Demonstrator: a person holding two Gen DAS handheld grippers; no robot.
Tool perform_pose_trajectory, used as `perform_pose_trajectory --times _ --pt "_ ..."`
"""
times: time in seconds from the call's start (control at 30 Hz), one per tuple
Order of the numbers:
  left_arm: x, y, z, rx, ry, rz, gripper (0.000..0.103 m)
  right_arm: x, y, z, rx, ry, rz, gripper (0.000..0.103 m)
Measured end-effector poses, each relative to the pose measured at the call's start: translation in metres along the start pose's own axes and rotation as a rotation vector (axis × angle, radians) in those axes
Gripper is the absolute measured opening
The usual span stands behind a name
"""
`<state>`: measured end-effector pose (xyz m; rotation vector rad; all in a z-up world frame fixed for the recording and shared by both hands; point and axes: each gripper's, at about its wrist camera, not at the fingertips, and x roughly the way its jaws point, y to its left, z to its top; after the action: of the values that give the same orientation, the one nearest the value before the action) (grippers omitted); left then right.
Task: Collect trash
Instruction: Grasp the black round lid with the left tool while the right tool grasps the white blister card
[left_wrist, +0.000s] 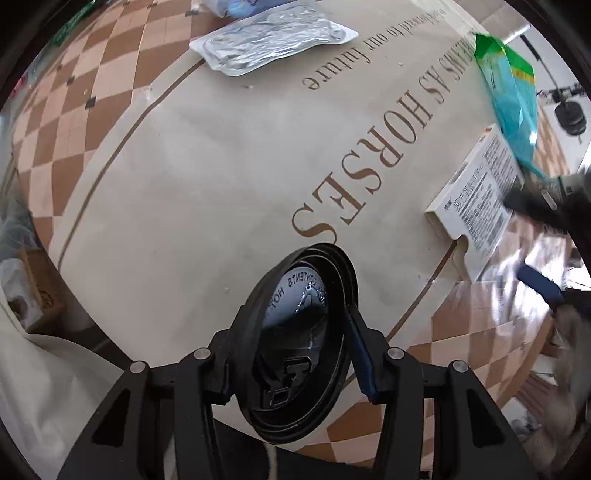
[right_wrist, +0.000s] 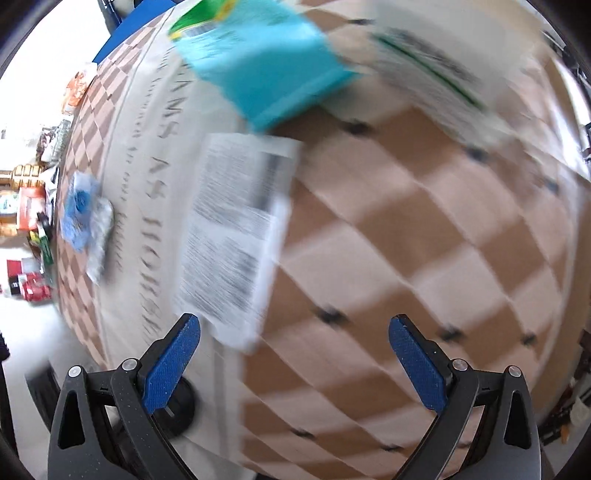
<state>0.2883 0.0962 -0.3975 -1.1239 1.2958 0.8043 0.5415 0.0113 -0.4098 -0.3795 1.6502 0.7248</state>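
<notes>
My left gripper (left_wrist: 295, 354) is shut on a black plastic cup lid (left_wrist: 299, 343), held on edge above the table. On the cloth lie a white printed box (left_wrist: 476, 199), a teal and green pouch (left_wrist: 513, 96) and a clear plastic package (left_wrist: 273, 40). My right gripper (right_wrist: 295, 365) is open and empty, just above the near end of the white box (right_wrist: 236, 229). The right wrist view is motion-blurred. The teal pouch (right_wrist: 266, 70) lies beyond the box. A clear package with blue material (right_wrist: 86, 218) lies at the left.
The tablecloth (left_wrist: 207, 192) is beige with brown lettering and a checkered border (right_wrist: 424, 221). A blurred white printed package (right_wrist: 432, 70) lies at the far right. Clutter (right_wrist: 29, 221) stands beyond the table's left edge. A cardboard box (left_wrist: 40, 291) sits off the table.
</notes>
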Motion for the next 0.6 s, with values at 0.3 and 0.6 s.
perform_pose_trajectory --times 0.3,0.6 --pt "-0.005 0.018 -0.008 -0.003 -0.010 0.007 0.045 0.039 0.081 0.018 -0.173 -0.042 -0.250 0.103" --pt "-0.027 -0.012 -0.022 0.098 -0.117 0.091 0.017 0.035 0.086 -0.015 -0.384 -0.097 -0.293 0.089"
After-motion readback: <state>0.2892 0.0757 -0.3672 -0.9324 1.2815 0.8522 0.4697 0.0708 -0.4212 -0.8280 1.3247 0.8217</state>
